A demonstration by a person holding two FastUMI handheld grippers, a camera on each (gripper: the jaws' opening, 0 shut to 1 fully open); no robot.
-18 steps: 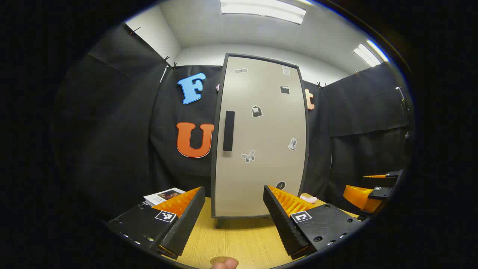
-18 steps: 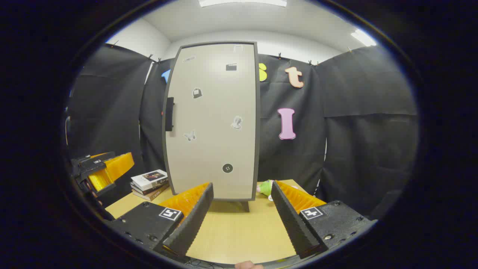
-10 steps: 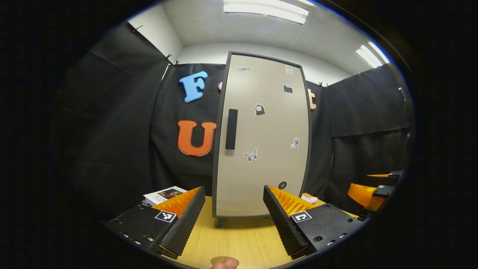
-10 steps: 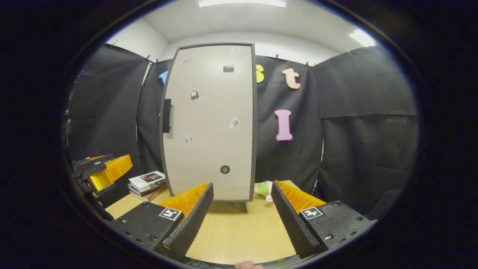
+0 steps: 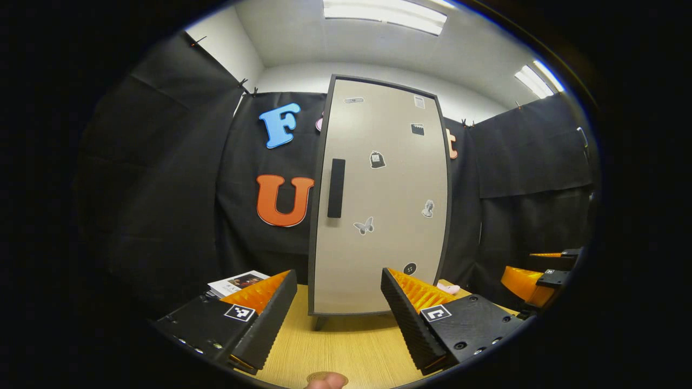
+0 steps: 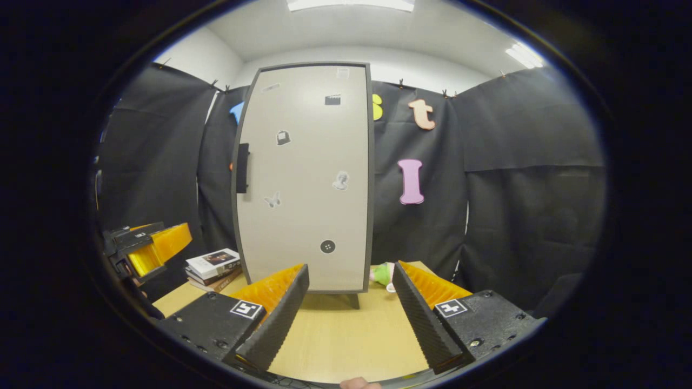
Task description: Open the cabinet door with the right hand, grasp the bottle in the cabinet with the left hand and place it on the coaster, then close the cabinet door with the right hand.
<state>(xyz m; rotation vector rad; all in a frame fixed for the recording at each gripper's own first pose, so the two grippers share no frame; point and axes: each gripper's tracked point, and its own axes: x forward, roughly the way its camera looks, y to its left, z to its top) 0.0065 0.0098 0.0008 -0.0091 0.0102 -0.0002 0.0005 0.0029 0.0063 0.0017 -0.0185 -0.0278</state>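
A tall grey cabinet (image 5: 378, 205) (image 6: 305, 178) stands on the wooden table (image 5: 346, 351) with its door shut; a black handle (image 5: 335, 188) (image 6: 243, 168) runs down the door's left edge. Stickers dot the door. Whatever is inside is hidden. My left gripper (image 5: 338, 316) hovers open above the table in front of the cabinet, nothing between its fingers. My right gripper (image 6: 350, 310) is open too, facing the cabinet's lower right part. In the left gripper view the right gripper (image 5: 532, 278) shows far right; in the right gripper view the left gripper (image 6: 148, 248) shows far left. A round brown coaster (image 5: 321, 376) peeks in at the bottom edge.
A stack of books (image 6: 213, 265) (image 5: 238, 282) lies left of the cabinet. A small green and pink toy (image 6: 383, 273) sits to the right of the cabinet's foot. Black cloth walls close the booth on all sides. A fingertip (image 5: 324, 382) shows at the bottom edge.
Both views have shifted slightly; the cabinet sits a touch further right in the left gripper view. Both grippers stay open and the door stays shut.
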